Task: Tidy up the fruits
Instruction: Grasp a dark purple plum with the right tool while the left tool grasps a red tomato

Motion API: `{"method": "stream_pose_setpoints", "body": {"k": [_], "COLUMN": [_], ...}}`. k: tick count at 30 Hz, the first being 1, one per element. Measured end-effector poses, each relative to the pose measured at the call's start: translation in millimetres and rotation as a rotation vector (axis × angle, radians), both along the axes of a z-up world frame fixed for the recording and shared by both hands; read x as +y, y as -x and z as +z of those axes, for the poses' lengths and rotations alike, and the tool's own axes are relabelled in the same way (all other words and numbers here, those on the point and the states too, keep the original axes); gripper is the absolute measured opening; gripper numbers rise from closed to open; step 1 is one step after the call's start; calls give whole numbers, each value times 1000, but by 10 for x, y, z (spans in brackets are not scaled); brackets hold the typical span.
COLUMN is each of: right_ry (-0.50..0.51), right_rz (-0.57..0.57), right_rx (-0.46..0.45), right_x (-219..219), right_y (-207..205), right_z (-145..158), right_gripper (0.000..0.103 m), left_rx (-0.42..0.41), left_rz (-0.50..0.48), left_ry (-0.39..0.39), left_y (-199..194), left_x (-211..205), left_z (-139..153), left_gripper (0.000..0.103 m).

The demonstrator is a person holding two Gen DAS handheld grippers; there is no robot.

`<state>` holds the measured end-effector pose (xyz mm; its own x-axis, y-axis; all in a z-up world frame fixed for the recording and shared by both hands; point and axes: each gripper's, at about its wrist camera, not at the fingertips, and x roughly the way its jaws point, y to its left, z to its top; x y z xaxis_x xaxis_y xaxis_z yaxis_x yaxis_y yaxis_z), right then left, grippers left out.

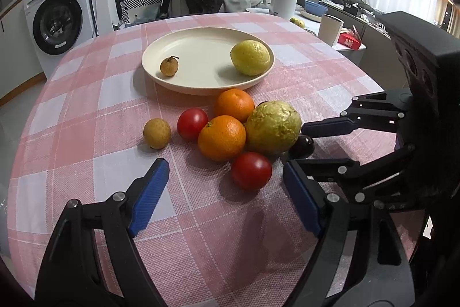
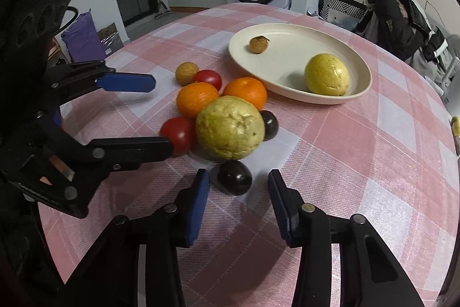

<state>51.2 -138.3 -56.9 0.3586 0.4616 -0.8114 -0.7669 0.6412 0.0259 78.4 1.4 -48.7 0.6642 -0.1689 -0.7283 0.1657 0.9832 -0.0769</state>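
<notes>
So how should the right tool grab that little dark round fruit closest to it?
Pinch the dark fruit across its widest middle, coming down from above on the near side. It is round and smooth, so a high pinch may slip off. The big green fruit sits just behind it, so the right tool probably fits best with its pads left and right.

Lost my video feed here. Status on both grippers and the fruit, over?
Left gripper open, empty, near red tomato. Right gripper open around dark plum, pads not touching. Plate holds two fruits; big guava crowds the plum.
</notes>
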Motion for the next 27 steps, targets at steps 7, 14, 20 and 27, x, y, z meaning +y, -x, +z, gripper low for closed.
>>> {"method": "stream_pose_setpoints", "body": {"k": [7, 14, 20, 27], "right_ry": [-2, -9, -21, -69], "right_rz": [3, 16, 41, 4], "right_rx": [-5, -7, -30, -62], "right_x": [-1, -19, -111, -248], "right_y": [16, 42, 90, 46], "right_z": [8, 16, 135, 312], "right_gripper": [28, 25, 25, 25], "left_rx": [11, 21, 34, 78], "left_rz": [-9, -1, -7, -4], "left_ry": [2, 1, 17, 61], "left_y": [-4, -8, -26, -94], "left_x": [-9, -6, 2, -14], "left_z": [-27, -53, -82, -148], "left_gripper": [81, 81, 81, 72]}}
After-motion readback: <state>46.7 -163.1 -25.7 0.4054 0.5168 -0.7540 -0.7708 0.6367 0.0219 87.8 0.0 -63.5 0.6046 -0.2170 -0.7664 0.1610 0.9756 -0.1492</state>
